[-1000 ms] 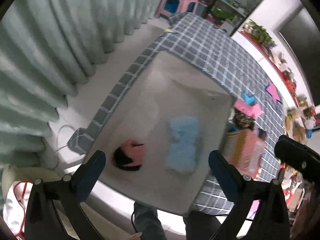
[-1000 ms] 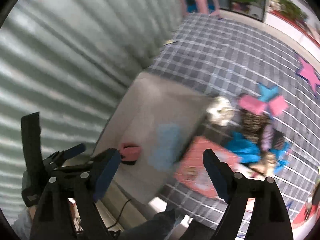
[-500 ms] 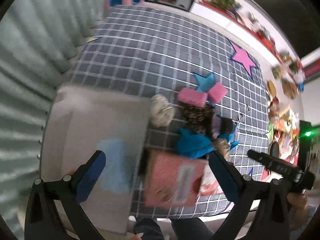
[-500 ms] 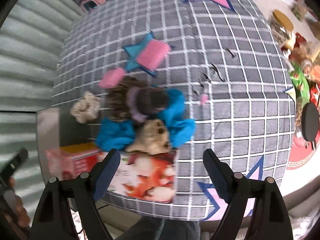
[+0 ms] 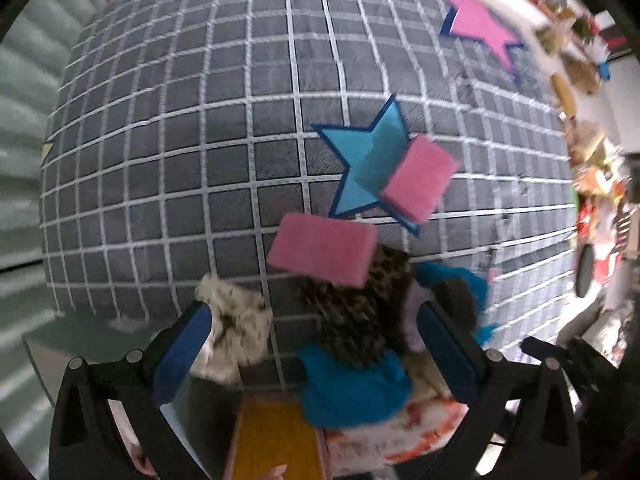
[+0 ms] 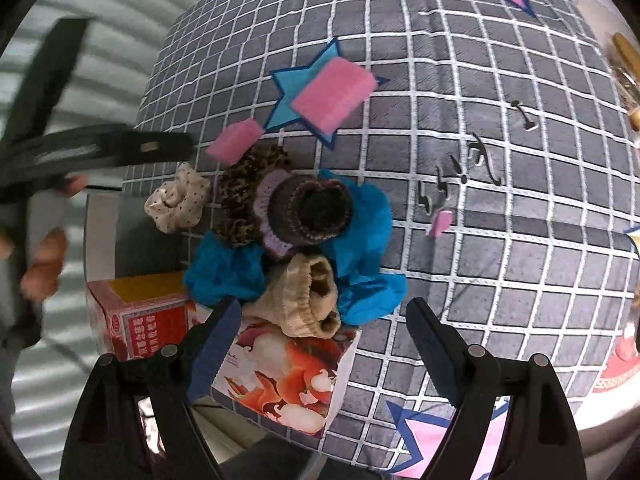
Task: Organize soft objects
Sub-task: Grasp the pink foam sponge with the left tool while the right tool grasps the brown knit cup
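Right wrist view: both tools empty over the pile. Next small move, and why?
Probably lower the right tool onto the beige sock. It hangs open, just short of it, and the sock tops the pile on the blue cloth, so nothing covers it. The left tool is open too.

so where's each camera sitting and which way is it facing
Left wrist: rides the left tongs, angled down at the checked cloth; its two open fingers show.
Right wrist: rides the right tongs, above the pile; its open fingers show, and the person's hand with the other tool.
Shared: pink sponges, blue star, leopard scrunchie.
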`<state>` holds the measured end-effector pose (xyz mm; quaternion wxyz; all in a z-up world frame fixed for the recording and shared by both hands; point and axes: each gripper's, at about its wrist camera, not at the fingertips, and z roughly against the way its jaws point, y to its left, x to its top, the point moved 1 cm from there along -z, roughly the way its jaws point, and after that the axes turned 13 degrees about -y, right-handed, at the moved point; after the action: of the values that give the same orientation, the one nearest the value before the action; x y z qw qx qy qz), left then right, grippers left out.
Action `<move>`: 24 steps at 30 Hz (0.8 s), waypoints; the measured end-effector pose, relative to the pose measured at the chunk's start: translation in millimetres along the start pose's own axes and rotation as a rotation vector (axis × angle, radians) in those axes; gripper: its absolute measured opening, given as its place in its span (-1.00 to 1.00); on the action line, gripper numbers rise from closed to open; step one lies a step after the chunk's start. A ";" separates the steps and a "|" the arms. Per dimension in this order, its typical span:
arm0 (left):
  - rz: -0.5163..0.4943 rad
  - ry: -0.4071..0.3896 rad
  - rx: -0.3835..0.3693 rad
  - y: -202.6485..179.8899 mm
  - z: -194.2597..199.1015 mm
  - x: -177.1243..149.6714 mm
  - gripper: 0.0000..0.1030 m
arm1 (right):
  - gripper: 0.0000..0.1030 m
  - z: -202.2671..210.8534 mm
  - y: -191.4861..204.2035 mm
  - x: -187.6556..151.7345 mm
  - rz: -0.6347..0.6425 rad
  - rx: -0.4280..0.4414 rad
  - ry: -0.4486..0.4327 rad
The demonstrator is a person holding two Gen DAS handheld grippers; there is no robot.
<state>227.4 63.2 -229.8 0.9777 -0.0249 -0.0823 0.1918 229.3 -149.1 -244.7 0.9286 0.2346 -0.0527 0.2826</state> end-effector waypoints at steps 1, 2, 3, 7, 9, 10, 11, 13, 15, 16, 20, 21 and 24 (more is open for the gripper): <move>-0.001 0.018 0.004 -0.2 -9.3 2.4 0.99 | 0.66 -1.4 -1.0 0.8 -0.004 0.012 0.002; 0.003 0.037 0.009 0.5 -19.6 4.3 0.99 | 0.67 -2.9 -3.0 2.0 -0.008 0.026 0.004; 0.007 0.046 0.013 1.2 -26.2 5.6 0.99 | 0.67 -4.9 -4.8 3.7 -0.009 0.038 0.004; 0.031 0.082 0.019 2.6 -47.9 10.1 0.99 | 0.67 -15.8 -1.3 12.3 0.035 0.060 0.000; 0.028 0.096 0.030 0.9 -54.3 11.6 0.99 | 0.67 -21.5 3.1 17.0 0.066 0.065 0.002; 0.023 0.105 0.039 -0.3 -58.1 12.4 0.99 | 0.67 -24.6 5.6 19.5 0.084 0.065 0.003; 0.017 0.115 0.044 -1.4 -62.2 12.8 0.99 | 0.67 -28.3 8.8 22.5 0.105 0.065 0.002; 0.012 0.133 0.042 -1.9 -69.7 12.6 0.95 | 0.67 -36.3 17.0 30.2 0.156 0.066 -0.006; 0.009 0.149 0.045 -1.9 -75.8 11.9 0.87 | 0.67 -43.6 23.4 37.1 0.194 0.076 -0.013; 0.009 0.157 0.049 -1.7 -78.8 11.2 0.84 | 0.67 -47.3 26.1 39.6 0.210 0.082 -0.015; 0.022 0.187 0.032 -1.1 -91.2 6.2 0.51 | 0.66 -65.0 34.3 45.7 0.259 0.089 0.009; 0.029 0.189 0.022 -0.6 -92.3 6.0 0.51 | 0.66 -70.1 36.3 45.9 0.273 0.081 0.020; 0.024 0.161 0.015 0.1 -93.7 7.0 0.47 | 0.41 -81.9 40.3 45.0 0.298 0.045 0.042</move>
<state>249.7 64.3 -321.0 0.9789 -0.0337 -0.0016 0.2014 241.8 -59.0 -290.4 0.8717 0.2388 -0.0610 0.4235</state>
